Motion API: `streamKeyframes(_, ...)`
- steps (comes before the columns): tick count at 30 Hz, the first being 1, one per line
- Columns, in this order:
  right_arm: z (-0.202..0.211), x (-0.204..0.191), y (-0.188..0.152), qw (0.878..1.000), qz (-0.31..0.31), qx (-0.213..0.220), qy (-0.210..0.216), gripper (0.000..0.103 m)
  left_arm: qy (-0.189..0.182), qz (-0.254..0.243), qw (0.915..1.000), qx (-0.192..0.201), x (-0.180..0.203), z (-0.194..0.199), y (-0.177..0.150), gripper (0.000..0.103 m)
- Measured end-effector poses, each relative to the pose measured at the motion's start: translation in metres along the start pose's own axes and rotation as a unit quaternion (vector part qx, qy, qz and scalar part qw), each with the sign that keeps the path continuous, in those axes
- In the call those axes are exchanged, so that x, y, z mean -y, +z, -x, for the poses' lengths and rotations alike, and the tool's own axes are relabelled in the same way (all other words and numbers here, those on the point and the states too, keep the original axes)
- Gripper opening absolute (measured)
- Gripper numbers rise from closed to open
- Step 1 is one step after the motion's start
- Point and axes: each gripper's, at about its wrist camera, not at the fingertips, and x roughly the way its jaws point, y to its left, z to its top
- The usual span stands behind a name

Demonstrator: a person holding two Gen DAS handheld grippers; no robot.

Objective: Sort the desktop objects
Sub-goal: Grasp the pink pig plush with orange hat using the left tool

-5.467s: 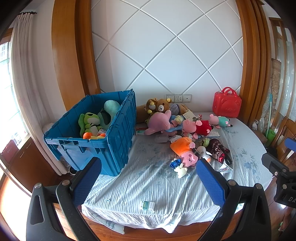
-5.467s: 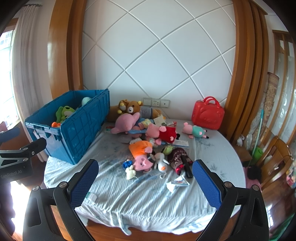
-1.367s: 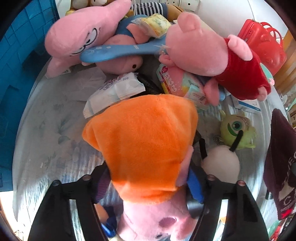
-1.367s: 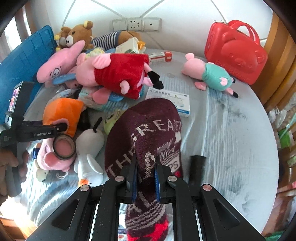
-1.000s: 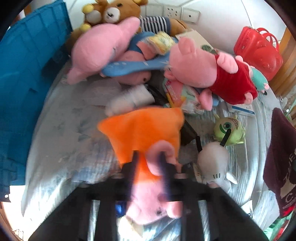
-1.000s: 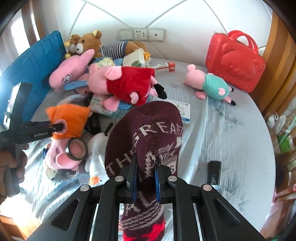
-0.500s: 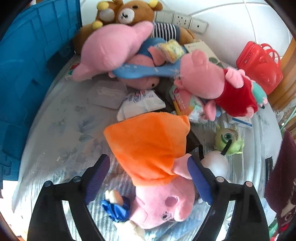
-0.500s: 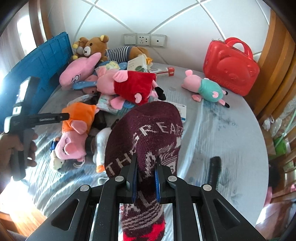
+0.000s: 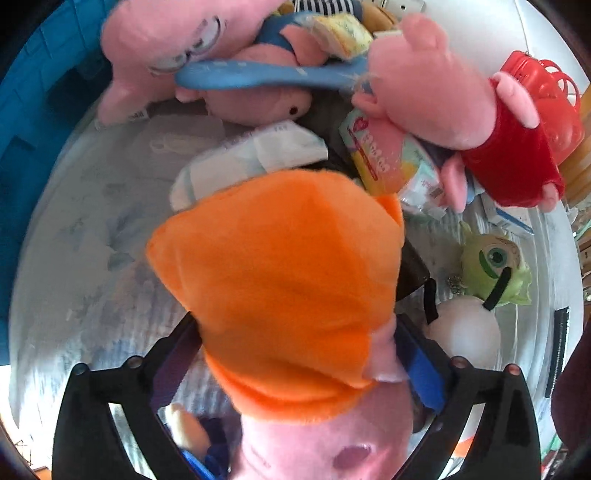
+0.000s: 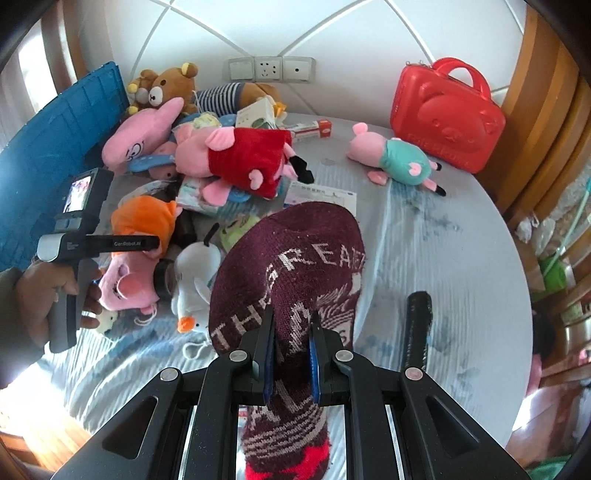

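We see a white quilted wall (image 10: 207, 33) above the pale striped tablecloth (image 10: 436, 258). Our left gripper (image 9: 295, 354) straddles the orange-dressed pig plush (image 9: 280, 280), grip uncertain; our right gripper (image 10: 291, 354) is clamped on the maroon sock (image 10: 291, 266) at lower centre.

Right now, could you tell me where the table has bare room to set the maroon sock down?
The widest bare stretch of tablecloth lies right of the maroon sock, in front of the red case and the teal-dressed pig, around the black strip. A narrower strip runs along the blue crate. The middle-left toy pile is crowded.
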Motion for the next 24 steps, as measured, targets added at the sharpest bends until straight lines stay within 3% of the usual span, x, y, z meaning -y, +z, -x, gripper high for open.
streamKeyframes(3, -0.001, 0.001, -0.001, 1.0, -0.001, -0.002, -0.002, 0.014, 0.004, 0.002, 0.9999, -0.012, 0.0, -0.009, 0.001, 0.102)
streamKeyframes(5, 0.0, 0.001, -0.001, 1.0, 0.0, -0.003, -0.003, 0.014, 0.006, 0.0, 1.0, -0.006, 0.003, -0.003, 0.001, 0.083)
streamKeyframes(8, 0.001, 0.004, 0.0, 1.0, 0.0, 0.0, -0.004, 0.014, 0.014, -0.012, 0.9998, 0.008, 0.008, 0.011, -0.003, 0.069)
streamKeyframes(16, 0.014, 0.001, 0.007, 1.0, 0.008, 0.017, 0.003, 0.014, 0.034, -0.038, 0.9974, 0.052, 0.01, 0.061, -0.013, 0.066)
streamKeyframes(24, 0.044, -0.013, 0.016, 0.998, 0.029, 0.045, 0.017, 0.014, 0.031, -0.037, 0.9939, 0.098, -0.002, 0.141, -0.022, 0.066)
